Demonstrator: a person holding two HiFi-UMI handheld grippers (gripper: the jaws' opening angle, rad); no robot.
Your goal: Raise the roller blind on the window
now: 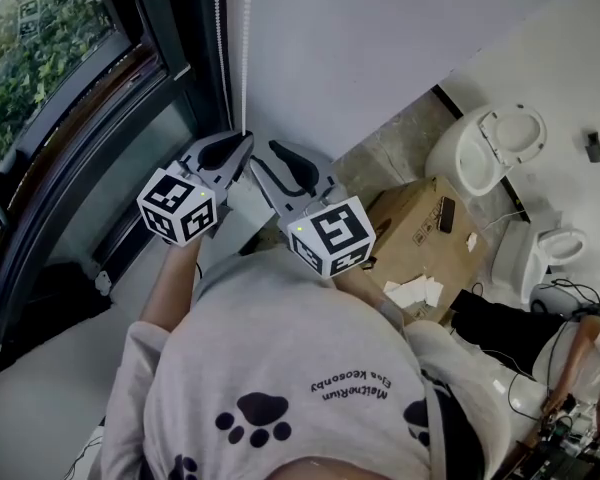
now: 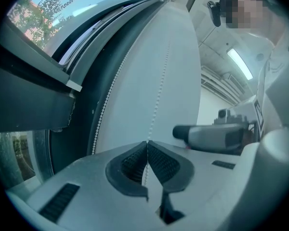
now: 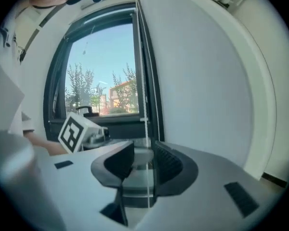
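Currently the dark-framed window (image 1: 60,68) lies left of both tools; the roller blind itself cannot be made out over its glass. The grey left gripper (image 2: 147,142), with black ribbed pads, is clamped on the thin white beaded pull cord (image 2: 156,102) rising from its tips, and a second strand (image 2: 107,98) hangs just to its left. The matching right gripper (image 3: 143,144) is held with jaws apart, the cord passing untouched between its pads. The right jaws are best closed squarely on the beads before the left grip is released, so that tension is kept.
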